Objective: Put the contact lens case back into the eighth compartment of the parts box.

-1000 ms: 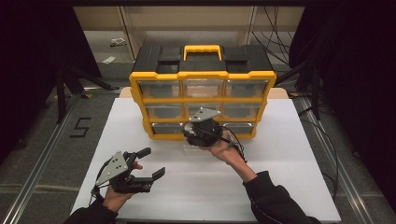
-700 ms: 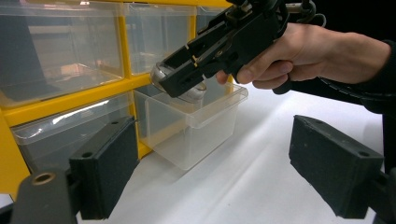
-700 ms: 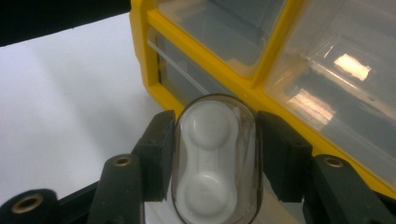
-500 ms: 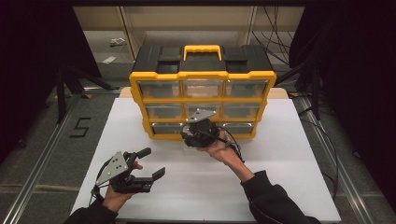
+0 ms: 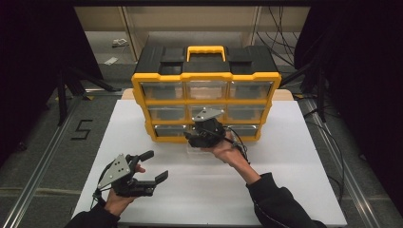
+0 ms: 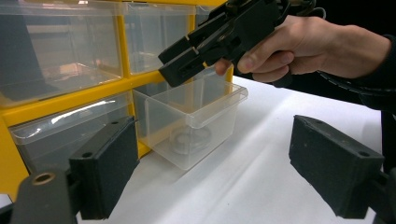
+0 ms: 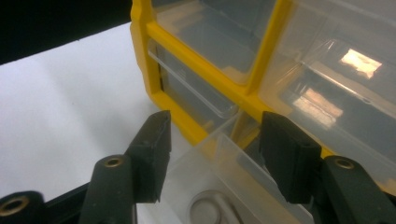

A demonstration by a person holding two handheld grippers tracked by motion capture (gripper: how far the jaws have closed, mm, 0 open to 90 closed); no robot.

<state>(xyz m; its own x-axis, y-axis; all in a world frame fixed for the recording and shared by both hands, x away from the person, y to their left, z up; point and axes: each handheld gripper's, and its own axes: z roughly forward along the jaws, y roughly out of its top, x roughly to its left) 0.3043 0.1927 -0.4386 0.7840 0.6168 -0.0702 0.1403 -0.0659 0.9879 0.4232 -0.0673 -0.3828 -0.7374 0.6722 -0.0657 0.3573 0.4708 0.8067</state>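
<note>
Drawer [image 6: 189,123], clear plastic, pulled out of the bottom row's middle slot of the yellow organizer [image 5: 206,81]; its front end rests over the white table [image 5: 285,190]. Near to far in the high view, we note first our left gripper [image 5: 152,165], held low over the table's near left part, well apart from the organizer, jaws spread with nothing between them. Further in, our right gripper [image 5: 195,137] sits at the organizer's bottom row, just above the drawer. In the right gripper view its jaws stand apart over the drawer's open top, pads clear of the walls; they have just been opening. Inside the drawer we see a roundish metal ring [image 7: 210,207] on the floor, also faint through the front wall in the left gripper view. Behind, the organizer's other clear drawers sit closed, its black top carrying a yellow handle [image 5: 206,50].
</note>
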